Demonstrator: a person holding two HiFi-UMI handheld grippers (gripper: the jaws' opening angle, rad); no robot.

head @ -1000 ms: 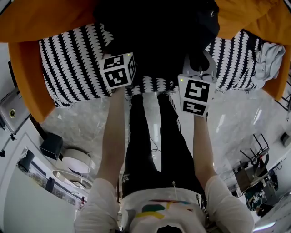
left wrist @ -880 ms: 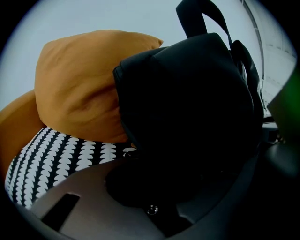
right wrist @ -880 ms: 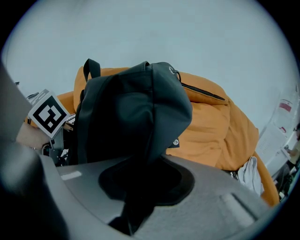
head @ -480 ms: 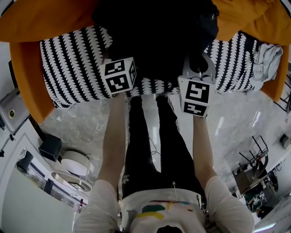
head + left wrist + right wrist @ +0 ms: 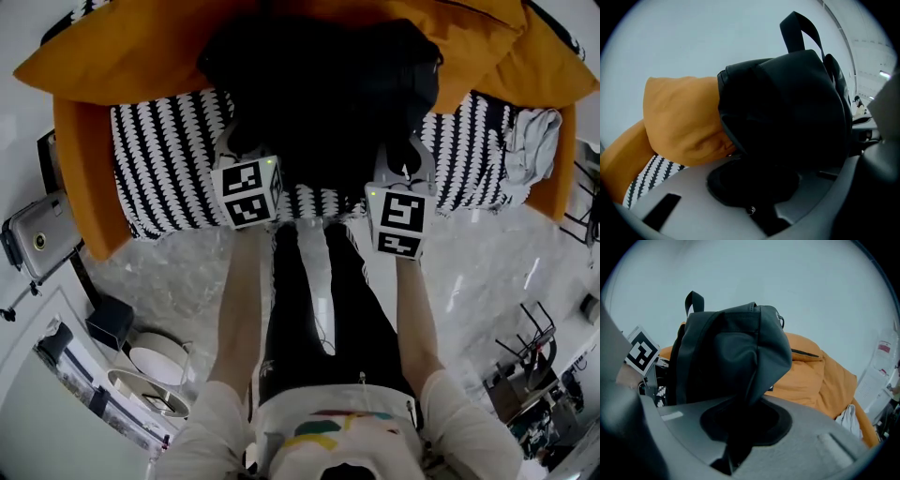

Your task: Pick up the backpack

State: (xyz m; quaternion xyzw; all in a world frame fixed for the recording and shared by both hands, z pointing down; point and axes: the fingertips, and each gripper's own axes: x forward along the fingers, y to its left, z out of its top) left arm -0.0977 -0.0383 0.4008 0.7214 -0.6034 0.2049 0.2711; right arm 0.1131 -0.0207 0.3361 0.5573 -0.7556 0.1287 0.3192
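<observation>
A: What were the two doing just then?
B: The left hand-held gripper (image 5: 234, 139) was closing on a fold of black fabric low on the left side of the backpack (image 5: 323, 89). The right hand-held gripper (image 5: 408, 142) was closing on a fold at its right side. In each gripper view the fabric ran down between the jaws and was pinched there, with nothing else in them
A: And what had changed over the last second?
B: Both had tightened and come up together, and the backpack had come up with them. Its bulk stood above the jaws, with the carry loop (image 5: 812, 33) upright
A: Where was it, then?
B: Over the middle of the black-and-white seat cushion (image 5: 164, 159) of the orange sofa (image 5: 94, 56), towards the far backrest. A pale cloth (image 5: 527, 141) lay well apart at the right end. Whether its base had cleared the seat I could not tell
A: So the pick-up?
B: I judged the grip made and the lift under way, with only the raise left to finish
</observation>
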